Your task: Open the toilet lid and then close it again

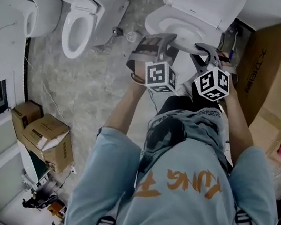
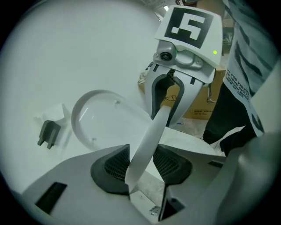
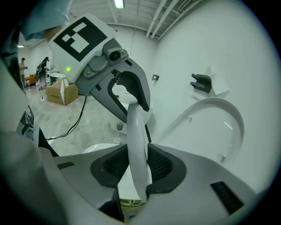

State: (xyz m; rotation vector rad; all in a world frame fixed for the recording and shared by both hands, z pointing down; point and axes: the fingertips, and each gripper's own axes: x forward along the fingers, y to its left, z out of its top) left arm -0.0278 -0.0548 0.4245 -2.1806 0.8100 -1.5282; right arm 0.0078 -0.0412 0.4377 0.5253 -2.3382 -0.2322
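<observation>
Right, nearest the camera is the person's light blue T-shirt [image 1: 180,196]. Its orange lettering is seen upside down and seems to spell "KUNG" plus something I can't make out. Just beyond, the left gripper [image 1: 165,36] and the right gripper [image 1: 205,48] work side by side, each carrying its black-and-white marker cube. Both are clamped on the front rim of the white plastic toilet lid [image 2: 147,140]. In each gripper view the thin white edge runs between the ribbed dark pads and on into the other gripper's bite. Two grips close together near the middle should keep the lid from twisting on its hinge, I'd say. The lid is up off the white ceramic toilet [image 1: 200,7], with grey speckled floor [image 2: 147,195] showing beneath the edge. Opening swing or closing swing? I can't judge. Further off there's a second white toilet [image 1: 84,19] and some small brown cardboard boxes [image 1: 46,136]. The tall brown carton [image 1: 269,61] has dark print too small to read.
</observation>
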